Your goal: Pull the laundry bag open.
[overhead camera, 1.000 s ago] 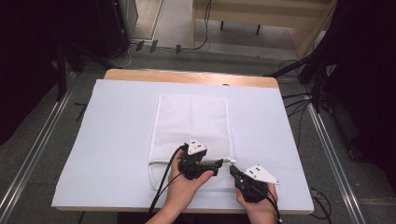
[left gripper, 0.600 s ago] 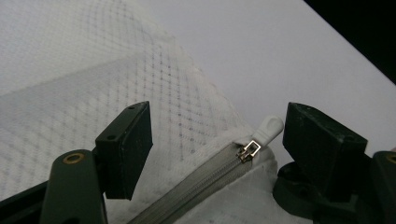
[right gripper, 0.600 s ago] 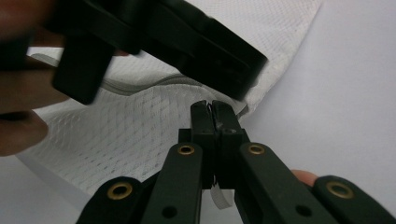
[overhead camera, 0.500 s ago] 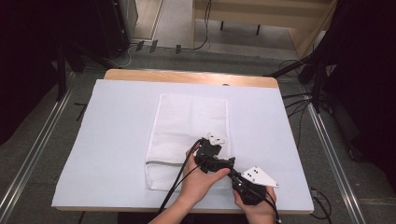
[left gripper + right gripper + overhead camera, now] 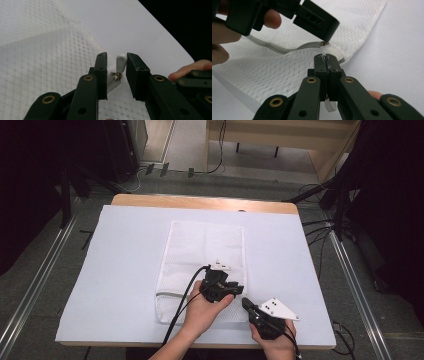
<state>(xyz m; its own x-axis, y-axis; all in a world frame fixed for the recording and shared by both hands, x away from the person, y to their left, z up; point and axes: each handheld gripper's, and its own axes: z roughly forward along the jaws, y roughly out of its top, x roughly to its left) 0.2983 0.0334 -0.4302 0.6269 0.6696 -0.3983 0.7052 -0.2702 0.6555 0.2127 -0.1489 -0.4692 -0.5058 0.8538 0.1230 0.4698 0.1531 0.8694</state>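
A white mesh bag (image 5: 202,265) is seen lying flat on the white-covered worktop (image 5: 125,270) in the high view, near the person's edge, with a grey zip (image 5: 287,48) along its near end. Both hands are seen at the bag's near right corner, close together. The left hand-held gripper (image 5: 235,289) is held over that corner, and the right hand-held gripper (image 5: 246,303) is just beside it at the bag's edge. How the jaws stand is too small to be told from up there. In the left gripper view, the left jaws are shown a little apart, with the white zip pull (image 5: 121,62) standing between them; it cannot be told if the pull is touched. In the right gripper view, the right jaws are shown pressed together on a white strip of the bag's corner (image 5: 336,53), right by the zip's end
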